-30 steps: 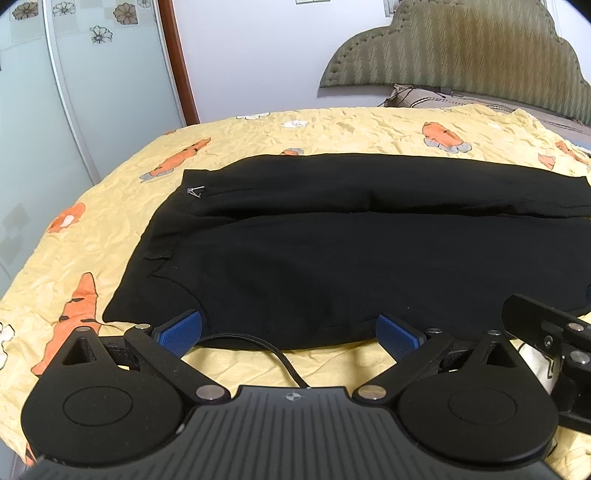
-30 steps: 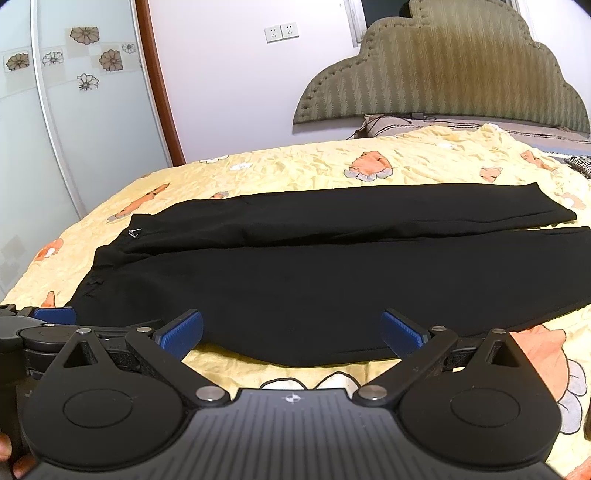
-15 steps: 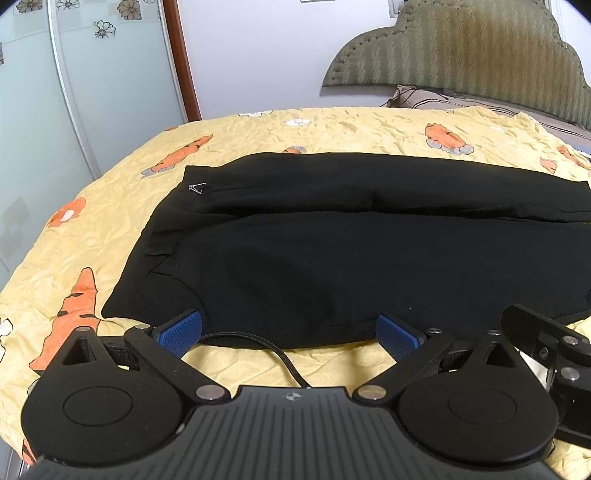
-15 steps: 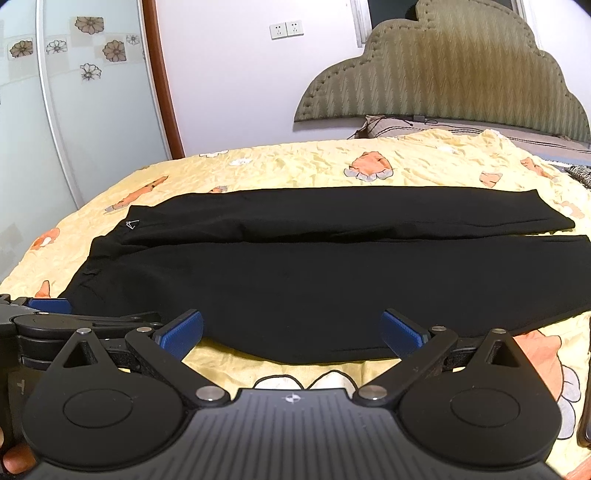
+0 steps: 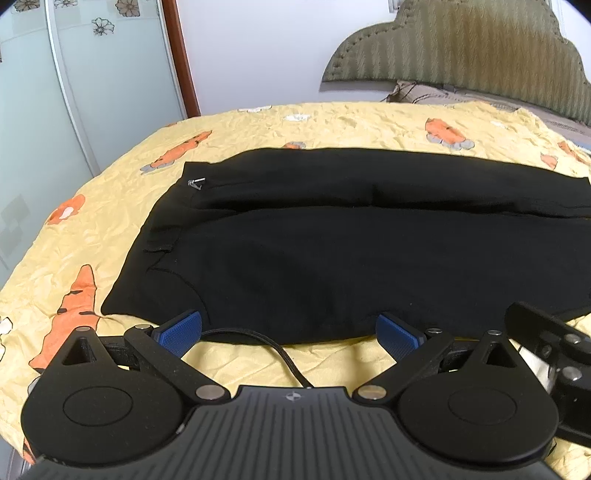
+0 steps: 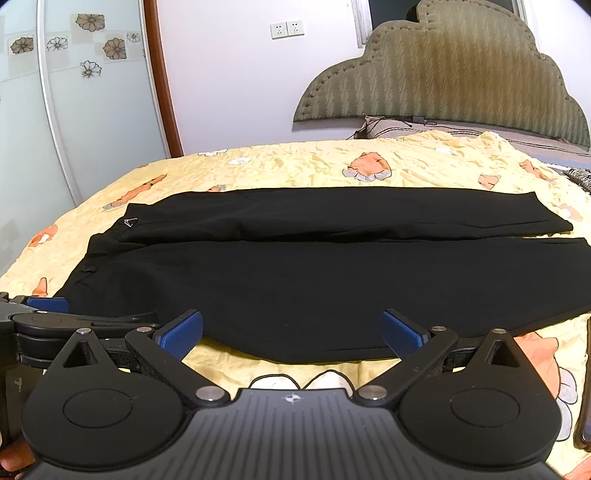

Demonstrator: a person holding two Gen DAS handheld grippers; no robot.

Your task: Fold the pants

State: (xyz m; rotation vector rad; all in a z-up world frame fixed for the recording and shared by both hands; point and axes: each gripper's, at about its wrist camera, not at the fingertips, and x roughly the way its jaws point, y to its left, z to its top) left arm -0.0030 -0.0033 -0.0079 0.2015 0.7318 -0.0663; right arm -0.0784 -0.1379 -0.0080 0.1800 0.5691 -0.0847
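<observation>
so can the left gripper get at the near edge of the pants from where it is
Probably yes. The left gripper is open, with the near edge of the black pants lying flat on the yellow bedspread just ahead of its fingertips. Only its own thin black cable crosses the gap.

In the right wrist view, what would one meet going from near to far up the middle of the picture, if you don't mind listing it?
Right gripper, open → near pant leg → far pant leg → yellow bedspread → wall sockets.
</observation>
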